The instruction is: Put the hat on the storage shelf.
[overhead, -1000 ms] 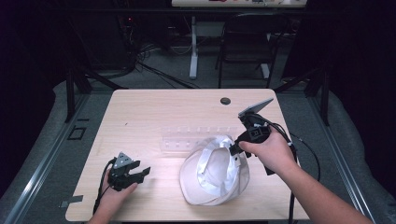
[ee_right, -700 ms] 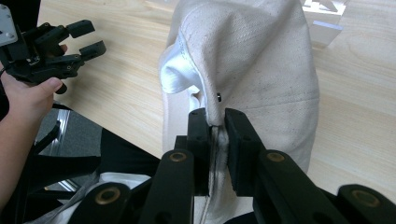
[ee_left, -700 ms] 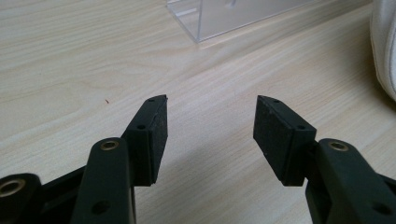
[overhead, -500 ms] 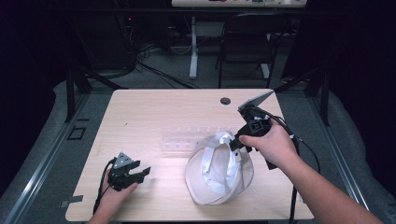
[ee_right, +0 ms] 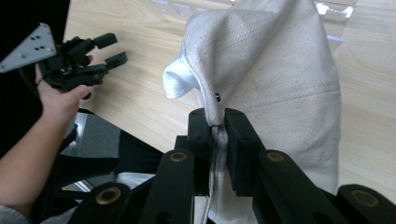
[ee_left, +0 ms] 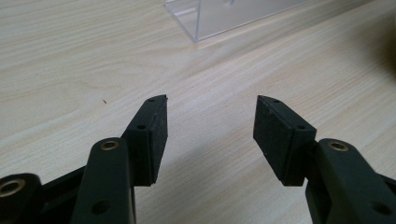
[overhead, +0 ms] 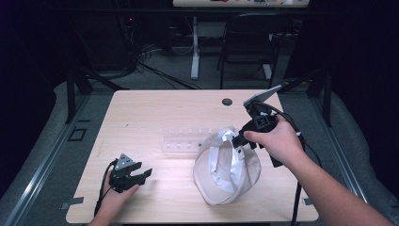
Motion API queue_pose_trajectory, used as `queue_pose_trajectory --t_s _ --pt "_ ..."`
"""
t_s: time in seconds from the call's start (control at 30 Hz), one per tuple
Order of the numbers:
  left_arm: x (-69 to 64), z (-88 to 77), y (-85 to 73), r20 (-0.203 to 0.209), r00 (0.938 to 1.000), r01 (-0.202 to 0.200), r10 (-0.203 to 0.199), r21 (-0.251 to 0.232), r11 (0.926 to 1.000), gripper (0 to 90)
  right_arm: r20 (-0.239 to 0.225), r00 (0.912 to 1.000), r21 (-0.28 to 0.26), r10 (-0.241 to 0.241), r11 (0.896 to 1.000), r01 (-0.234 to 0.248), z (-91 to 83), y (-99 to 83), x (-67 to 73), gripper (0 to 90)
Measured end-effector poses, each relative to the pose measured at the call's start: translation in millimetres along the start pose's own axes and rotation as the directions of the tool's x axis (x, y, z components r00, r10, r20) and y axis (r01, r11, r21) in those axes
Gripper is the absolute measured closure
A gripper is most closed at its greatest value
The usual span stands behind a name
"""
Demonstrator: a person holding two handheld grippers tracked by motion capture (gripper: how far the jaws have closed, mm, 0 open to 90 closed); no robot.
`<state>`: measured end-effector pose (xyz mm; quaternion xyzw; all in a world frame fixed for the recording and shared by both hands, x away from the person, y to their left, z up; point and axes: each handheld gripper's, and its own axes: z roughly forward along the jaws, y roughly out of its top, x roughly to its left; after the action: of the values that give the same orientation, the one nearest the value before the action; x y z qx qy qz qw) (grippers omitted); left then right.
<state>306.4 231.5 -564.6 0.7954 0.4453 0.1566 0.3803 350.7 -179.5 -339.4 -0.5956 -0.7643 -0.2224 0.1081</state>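
1. The right gripper (ee_right: 215, 140) is clamping a fold at the edge of a cream cloth cap (overhead: 228, 165), holding it partly raised, its lower part seemingly resting on the wooden table (overhead: 155, 113), right of centre.
2. The left gripper (ee_left: 210, 135) is resting near the table's front left, jaws apart, holding nothing.
3. A clear acrylic rack (overhead: 186, 141) is lying just beside the cap.
4. Judged step: lifting or turning the cap. The next move probably calls for the left gripper taking the opposite rim.

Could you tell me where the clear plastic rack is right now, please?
In the high view, the clear rack lies mid-table, just left of the white cap held by the right gripper.
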Motion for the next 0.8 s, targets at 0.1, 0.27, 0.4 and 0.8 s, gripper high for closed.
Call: queue_pose_trajectory --t_s 0.1,0.27,0.4,0.8 --pt "-0.3 0.3 0.0 0.001 1.0000 0.002 -0.002 0.001 1.0000 44.9 -0.023 0.9997 -0.015 0.012 1.000 -0.013 -2.5 0.2 -0.3 81.5" --pt "-0.4 0.6 -0.1 0.002 1.0000 0.003 -0.003 0.001 1.0000 44.9 -0.059 0.9979 -0.020 0.028 0.999 -0.029 -7.3 0.7 -1.4 81.5" --pt "-0.8 1.5 -0.4 -0.001 1.0000 0.001 -0.001 -0.006 1.0000 44.9 -0.066 0.9973 -0.028 0.032 0.999 -0.034 -10.4 0.8 -1.9 81.5" --pt "-0.8 1.8 -0.2 0.002 1.0000 0.001 -0.001 -0.005 1.0000 44.9 -0.134 0.9900 -0.027 0.044 0.998 -0.048 -19.0 4.5 -6.1 81.6"
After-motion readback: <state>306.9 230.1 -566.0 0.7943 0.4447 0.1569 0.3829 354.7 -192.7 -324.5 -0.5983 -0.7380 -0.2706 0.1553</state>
